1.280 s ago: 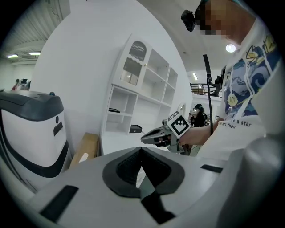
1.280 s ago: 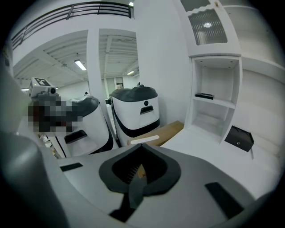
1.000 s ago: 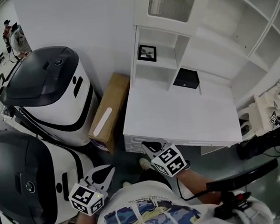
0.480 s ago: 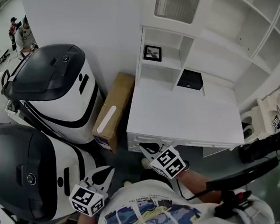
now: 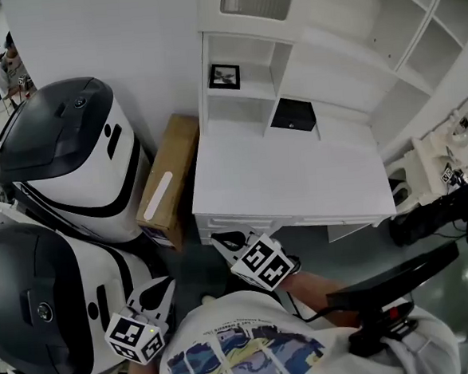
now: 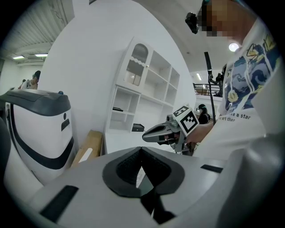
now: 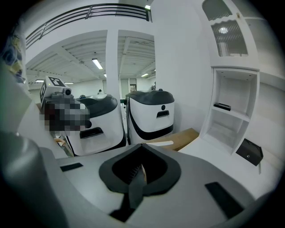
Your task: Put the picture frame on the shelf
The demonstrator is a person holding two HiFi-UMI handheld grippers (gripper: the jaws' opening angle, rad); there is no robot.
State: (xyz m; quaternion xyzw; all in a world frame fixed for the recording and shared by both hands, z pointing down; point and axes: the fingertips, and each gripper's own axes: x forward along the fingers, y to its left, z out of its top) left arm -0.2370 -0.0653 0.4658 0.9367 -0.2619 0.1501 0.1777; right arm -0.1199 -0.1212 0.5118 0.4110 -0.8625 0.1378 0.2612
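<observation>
Picture frame (image 5: 225,76) well beyond right tongs (image 5: 220,241)

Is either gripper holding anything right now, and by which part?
Nothing is held: the left gripper and right gripper are both shut and empty. The picture frame sits on the shelf.

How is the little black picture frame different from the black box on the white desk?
The small black picture frame lies flat and thin on a cubby shelf; the black box is chunkier and sits lower, on the white desk. The frame shows a pale picture inside; the box is dark all over. Both are black and squarish.
</observation>
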